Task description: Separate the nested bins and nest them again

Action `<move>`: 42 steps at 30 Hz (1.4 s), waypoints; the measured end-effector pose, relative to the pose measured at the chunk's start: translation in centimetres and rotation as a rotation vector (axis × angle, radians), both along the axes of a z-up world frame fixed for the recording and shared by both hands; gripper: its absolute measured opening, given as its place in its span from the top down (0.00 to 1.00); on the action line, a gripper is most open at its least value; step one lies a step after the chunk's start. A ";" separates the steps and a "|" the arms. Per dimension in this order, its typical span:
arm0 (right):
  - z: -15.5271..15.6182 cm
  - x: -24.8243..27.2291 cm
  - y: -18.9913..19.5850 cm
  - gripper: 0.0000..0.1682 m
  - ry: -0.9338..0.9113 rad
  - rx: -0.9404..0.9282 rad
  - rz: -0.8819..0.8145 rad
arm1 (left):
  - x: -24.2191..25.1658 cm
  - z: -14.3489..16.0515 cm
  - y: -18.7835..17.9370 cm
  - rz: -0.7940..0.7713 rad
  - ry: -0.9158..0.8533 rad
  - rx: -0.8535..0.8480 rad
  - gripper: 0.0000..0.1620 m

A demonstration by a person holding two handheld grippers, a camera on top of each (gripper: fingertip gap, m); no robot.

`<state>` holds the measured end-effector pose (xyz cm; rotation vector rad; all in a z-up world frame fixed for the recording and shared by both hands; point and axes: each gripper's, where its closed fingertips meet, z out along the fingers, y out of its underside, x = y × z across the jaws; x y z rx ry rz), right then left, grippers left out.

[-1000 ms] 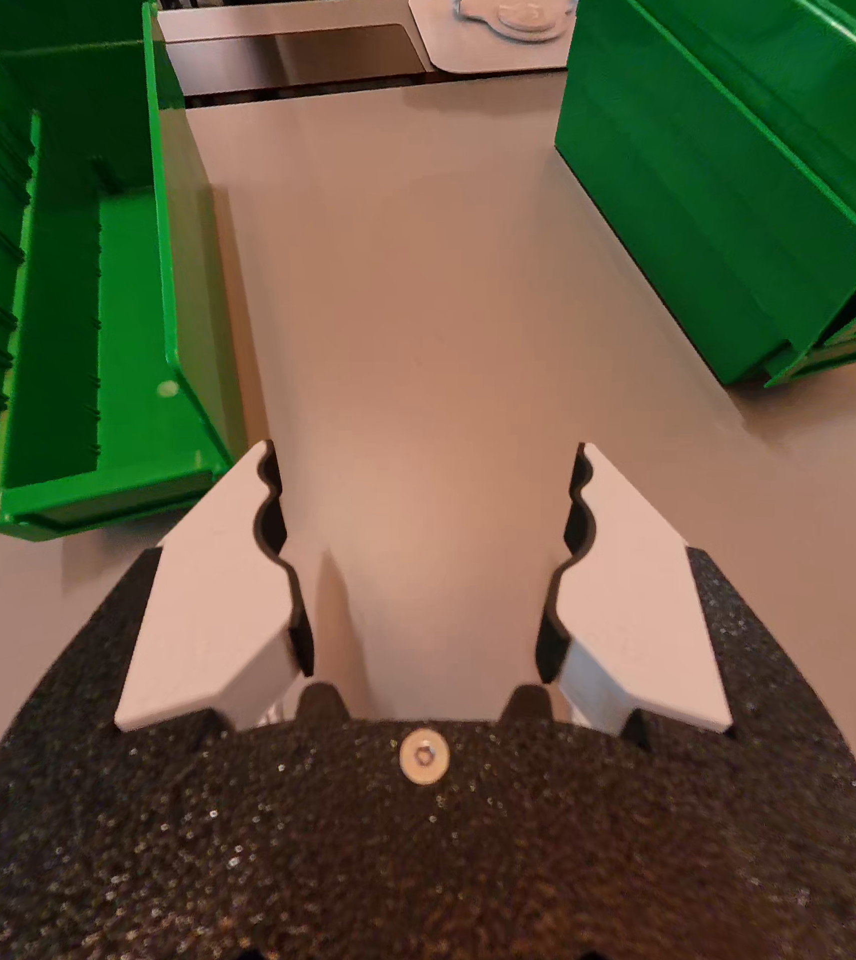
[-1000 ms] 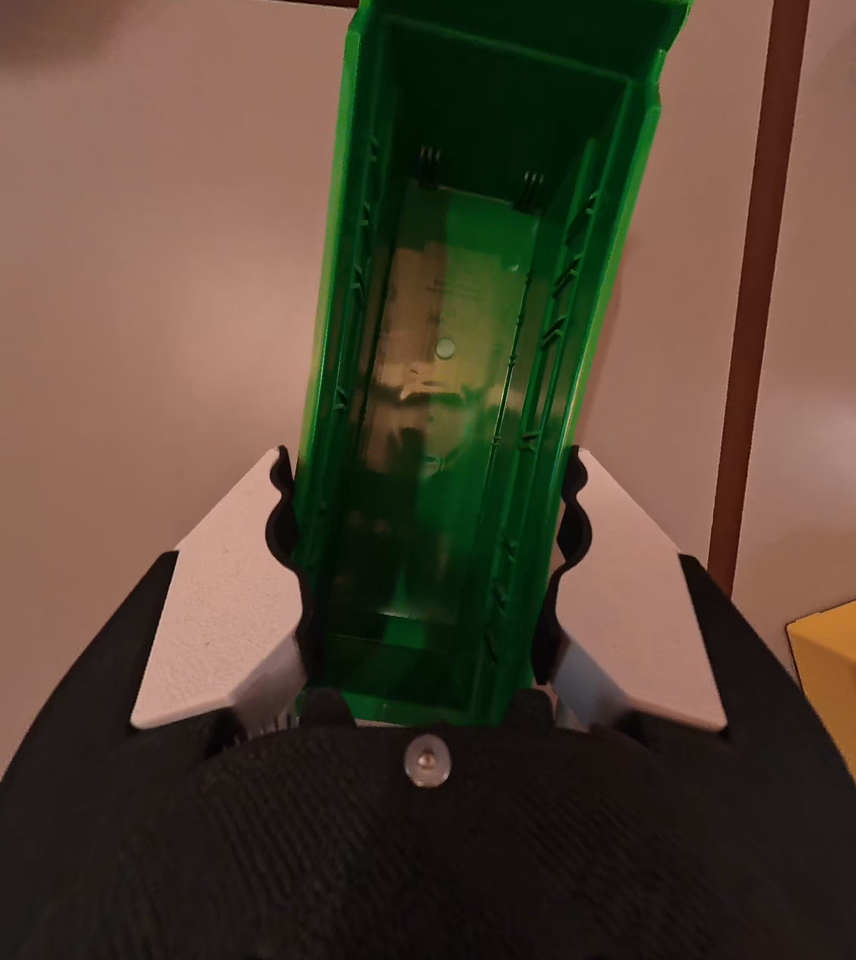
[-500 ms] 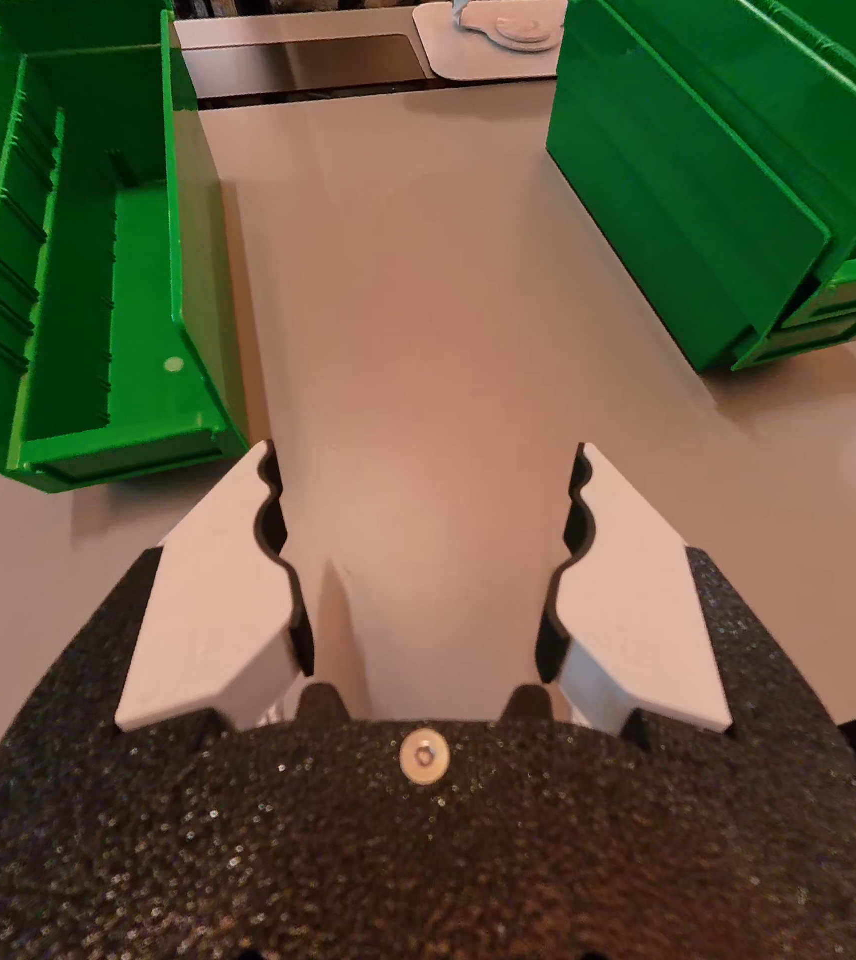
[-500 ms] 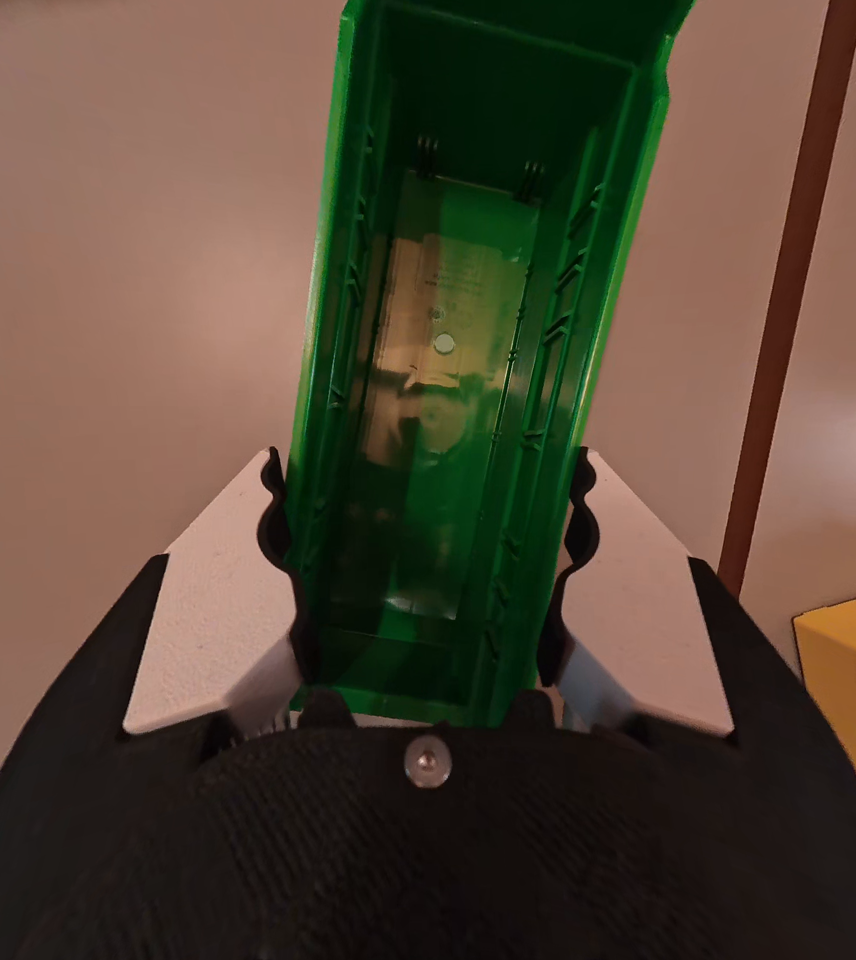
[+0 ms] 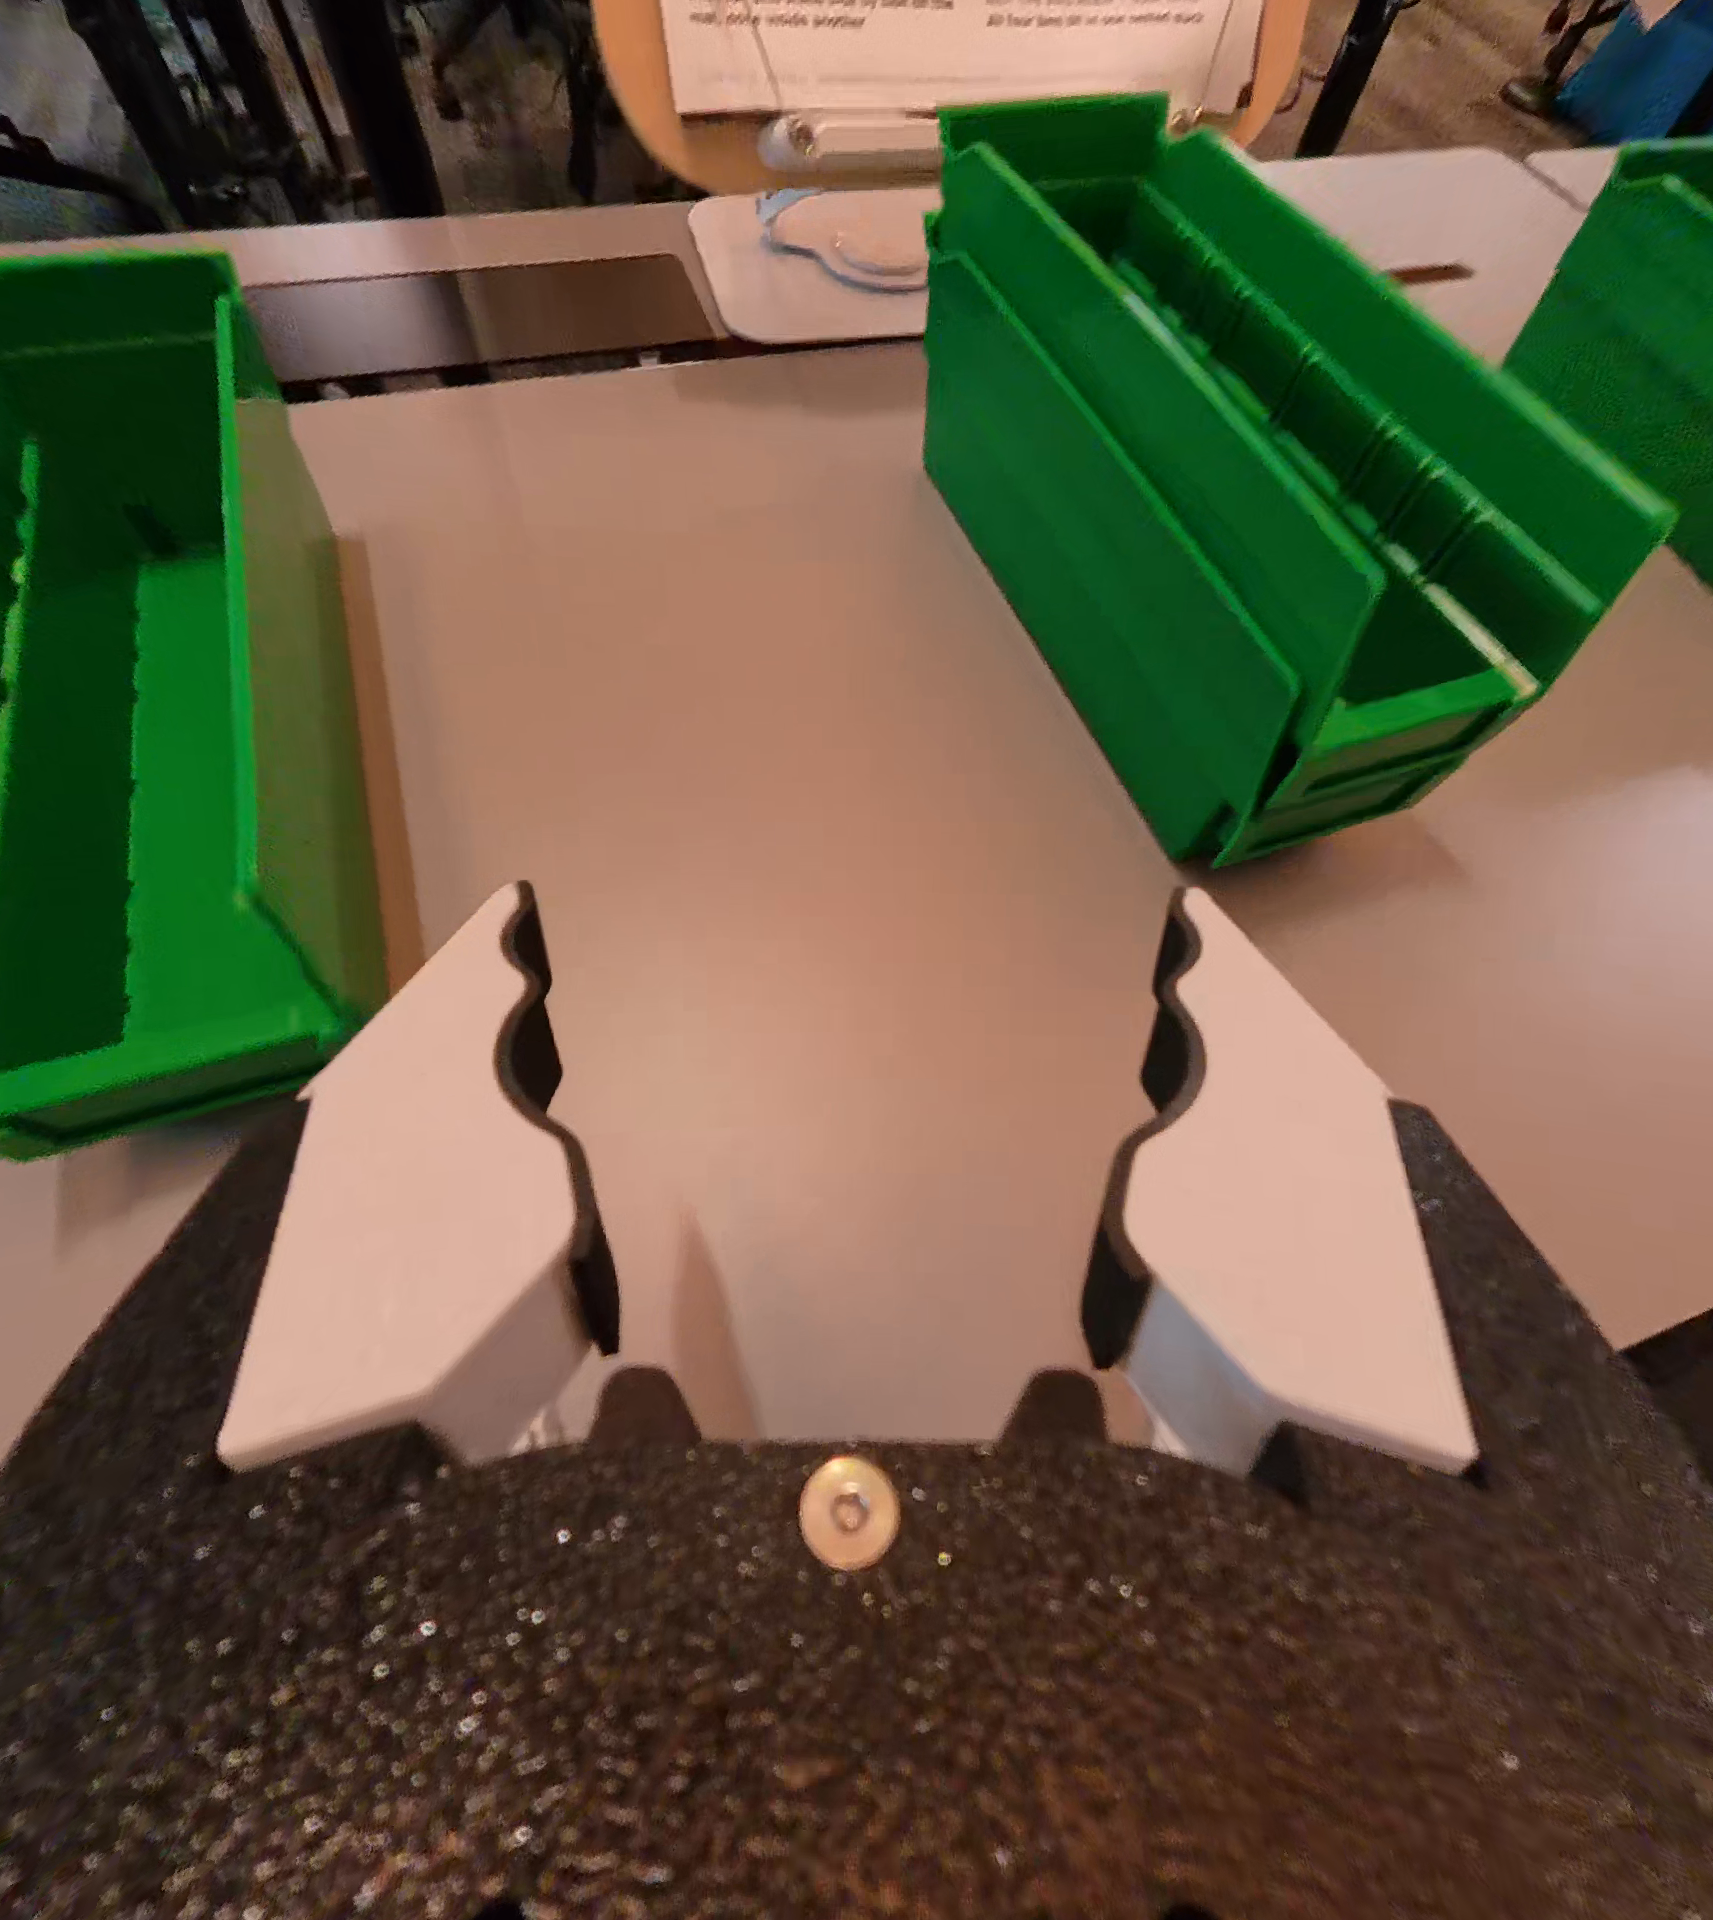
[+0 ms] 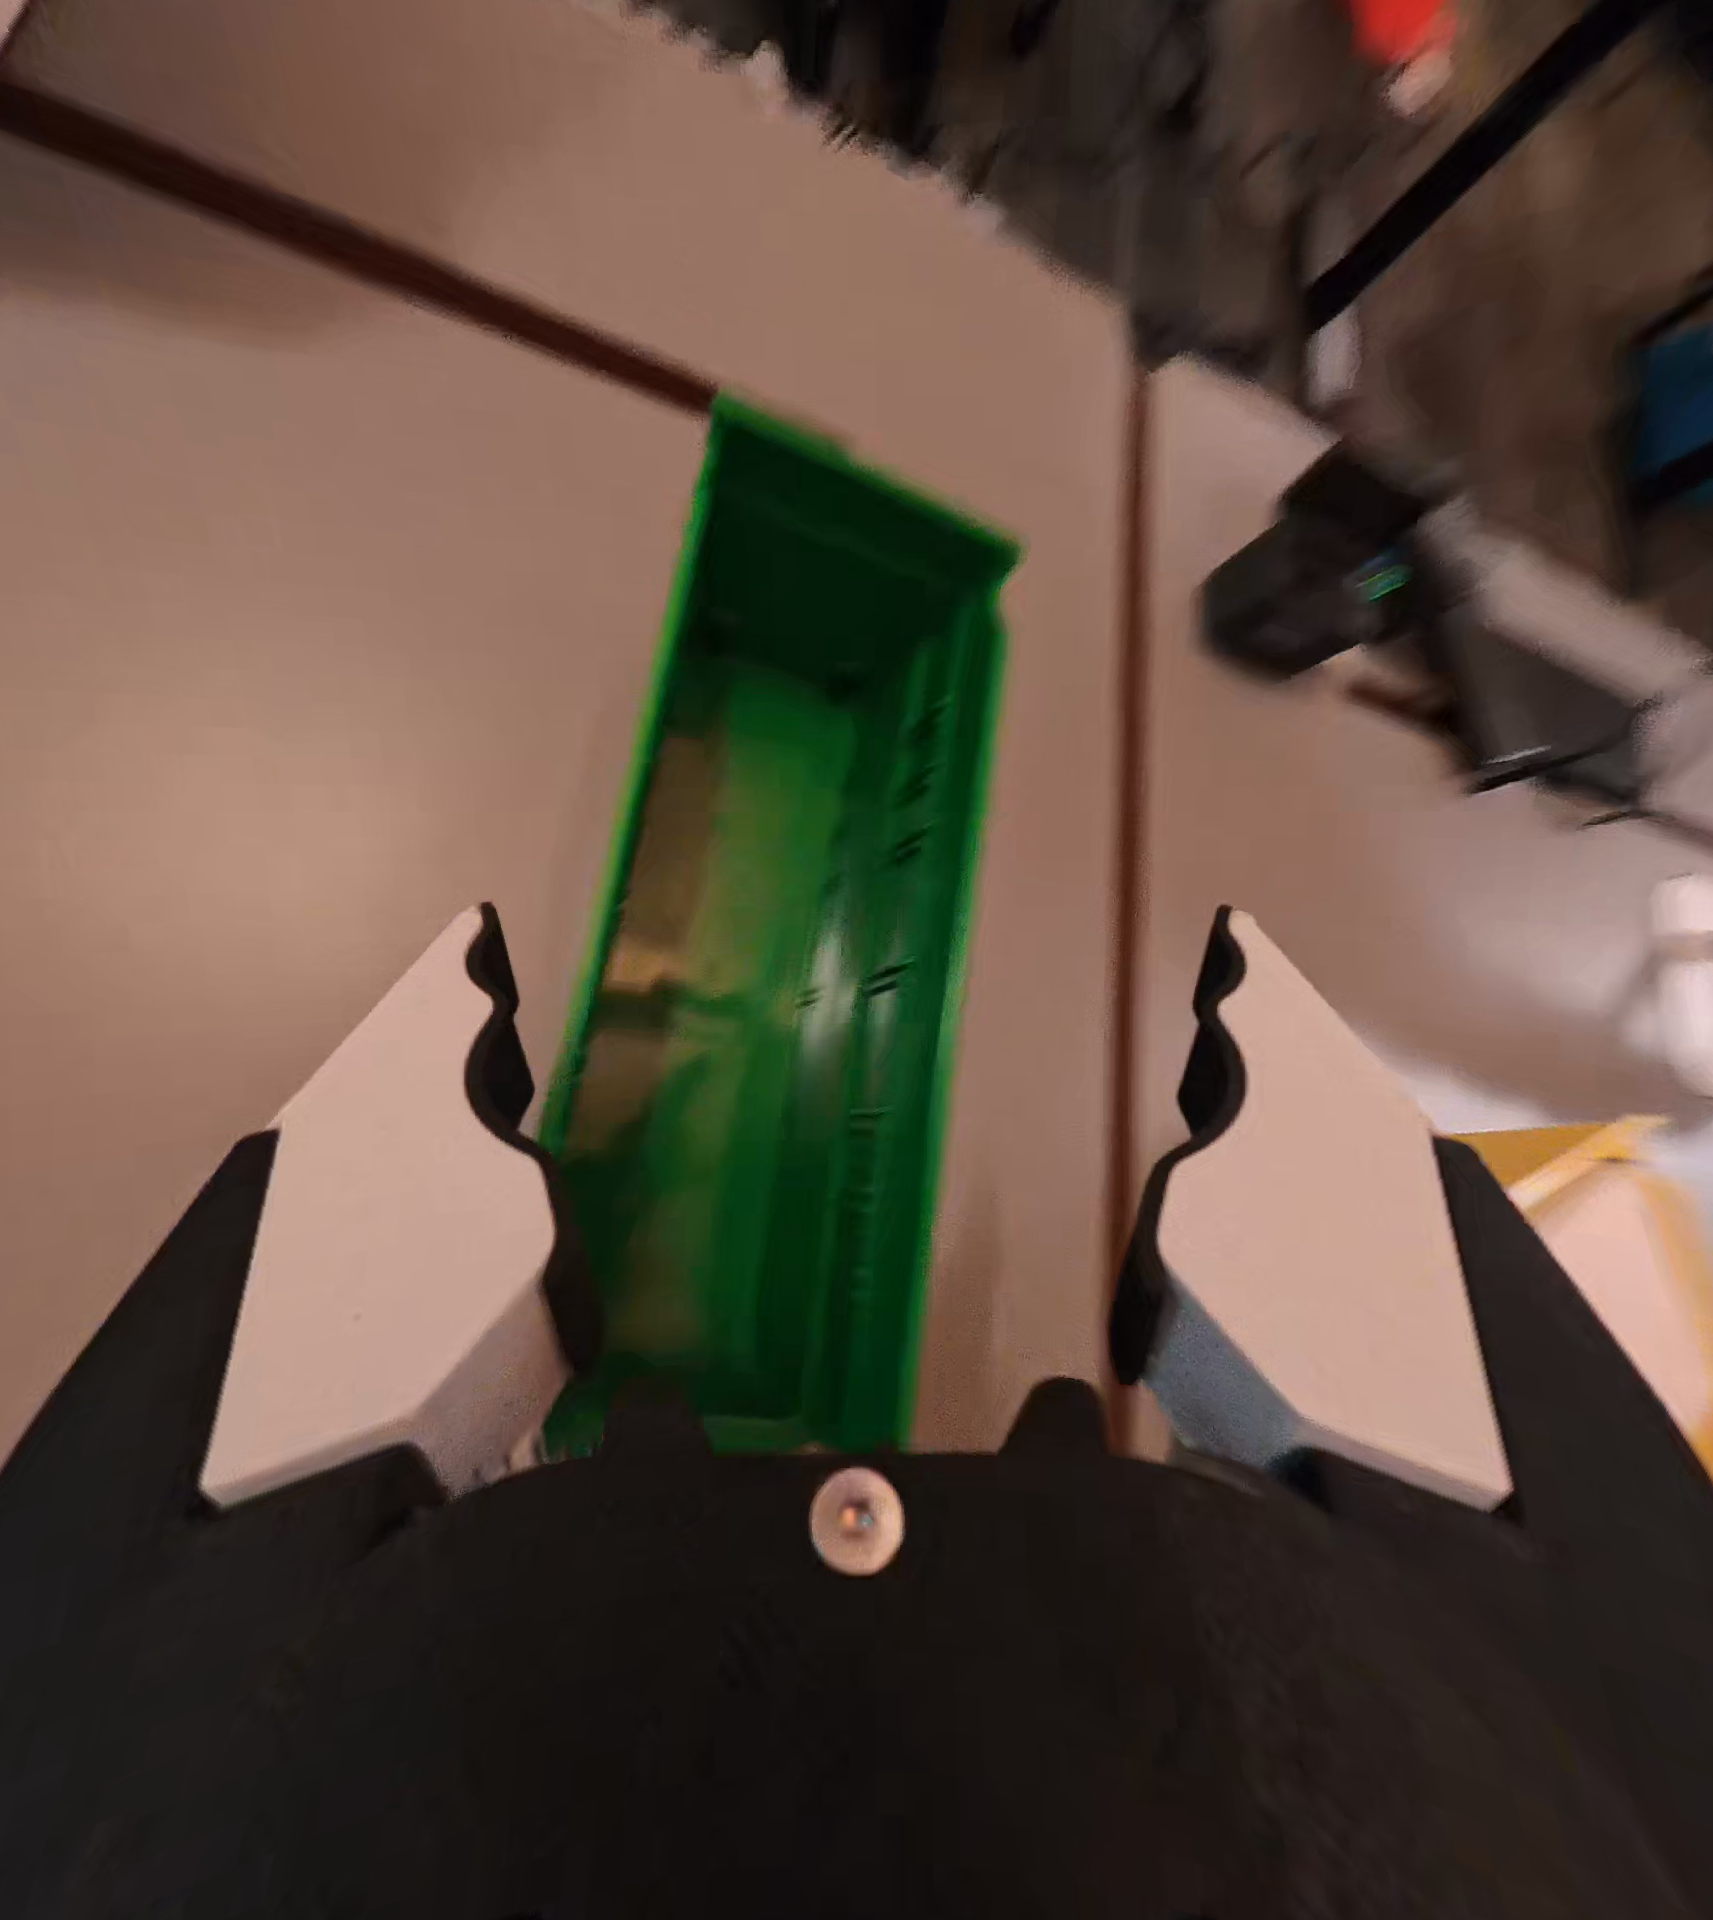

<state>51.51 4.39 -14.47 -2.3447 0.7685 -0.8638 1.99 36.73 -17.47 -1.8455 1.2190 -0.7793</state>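
Gaping wide, both grippers, gripping nothing.
Left gripper over bare table; right gripper spread around green bin, left finger seemingly touching its wall.

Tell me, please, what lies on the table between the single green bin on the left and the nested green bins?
Only bare table separates the single bin from the nested bins, as the left wrist view shows.
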 end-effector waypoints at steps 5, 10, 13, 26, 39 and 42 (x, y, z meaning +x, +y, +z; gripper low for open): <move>6.9 -3.9 1.2 0.13 -0.489 0.066 0.125 | 4.3 3.9 -1.2 -0.022 -0.049 -0.111 0.24; 5.8 -9.9 3.2 0.16 -0.491 0.429 0.181 | 10.8 6.8 -2.4 -0.039 -0.038 -0.191 0.24; 4.0 -12.7 4.4 0.16 -0.448 0.575 0.225 | 15.0 6.5 -3.5 -0.062 0.078 -0.180 0.24; -0.2 -14.1 6.4 0.18 -0.282 0.621 0.286 | 26.8 0.0 -4.4 0.014 0.626 -0.225 0.18; -0.9 -15.1 7.8 0.20 -0.245 0.587 0.348 | 26.6 -3.0 -3.0 0.098 0.772 -0.267 0.16; -0.8 -15.4 8.0 0.21 -0.248 0.584 0.356 | 26.8 -2.7 -3.7 0.083 0.783 -0.287 0.28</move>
